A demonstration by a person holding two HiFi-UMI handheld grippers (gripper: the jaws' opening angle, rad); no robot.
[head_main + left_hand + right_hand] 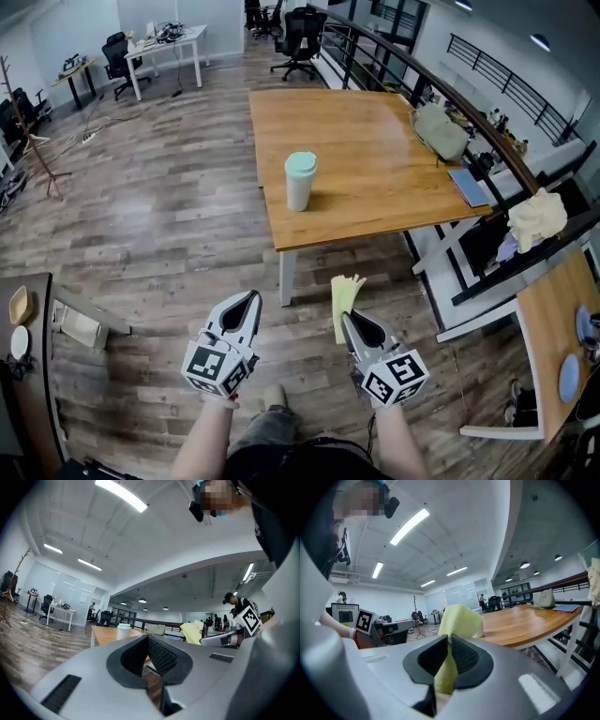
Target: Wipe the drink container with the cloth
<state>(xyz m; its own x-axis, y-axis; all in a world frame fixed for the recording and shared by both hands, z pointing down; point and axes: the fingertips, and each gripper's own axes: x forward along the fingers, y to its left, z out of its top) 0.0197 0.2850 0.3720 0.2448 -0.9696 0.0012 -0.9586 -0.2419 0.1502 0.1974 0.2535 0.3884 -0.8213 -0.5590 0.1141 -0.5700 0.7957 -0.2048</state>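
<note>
a wooden table (375, 159) is seen ahead on a plank floor (169, 216), and the cup (300, 181) is stood upright near the table's front edge, well apart from both grippers

the left gripper (249, 302) is held over the floor with its jaws closed together on nothing

the right gripper (350, 321) is clamped on a yellow cloth (343, 295), which is pinched between the jaws and sticks out past them

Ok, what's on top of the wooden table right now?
On the table: a lidded tumbler near the front edge, a pale bag and a blue notebook along the right side. Anything under the bag is covered.
</note>
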